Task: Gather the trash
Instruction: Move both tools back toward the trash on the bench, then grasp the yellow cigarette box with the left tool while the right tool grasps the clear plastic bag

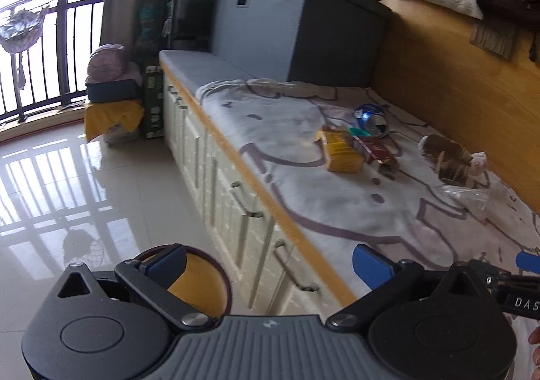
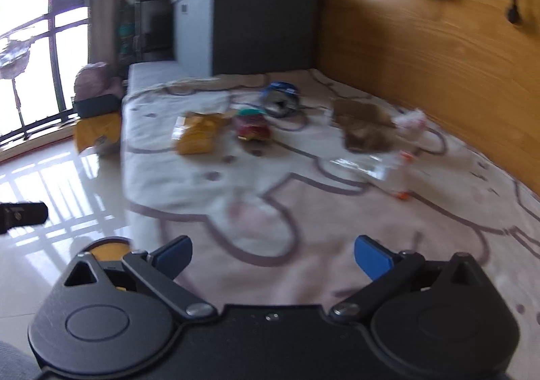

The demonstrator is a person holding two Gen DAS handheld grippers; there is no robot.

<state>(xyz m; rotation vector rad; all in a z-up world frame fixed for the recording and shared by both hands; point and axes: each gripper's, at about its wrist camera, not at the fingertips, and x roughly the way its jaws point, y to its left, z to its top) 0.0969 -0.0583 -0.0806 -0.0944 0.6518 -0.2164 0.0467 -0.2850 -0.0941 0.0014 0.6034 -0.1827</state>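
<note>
The collecting has not yet begun: both the left tongs (image 1: pixel 268 263) and the right tongs (image 2: pixel 273 256) gape wide with nothing between their blue pads, held short of the litter. The trash lies scattered on the blanket (image 1: pixel 303 197) that covers the counter, well ahead of both tools. There is a crumpled yellow packet (image 1: pixel 341 152), glossy and flattened; a red wrapper (image 2: pixel 253 132) just beside it; a dented blue can (image 1: pixel 371 118) on its side, hard and round; a brown paper bag (image 1: pixel 445 157), stiff and creased; and a clear plastic wrapper (image 2: pixel 364 165), thin and limp. A round yellow-lined bin (image 1: pixel 199 282) sits on the tiled floor below the left tongs. The right view is blurred, so the small white clump near the wall may be tissue. The next move likely calls for reaching forward to the nearest piece and closing gently on its crinkled edge.
</note>
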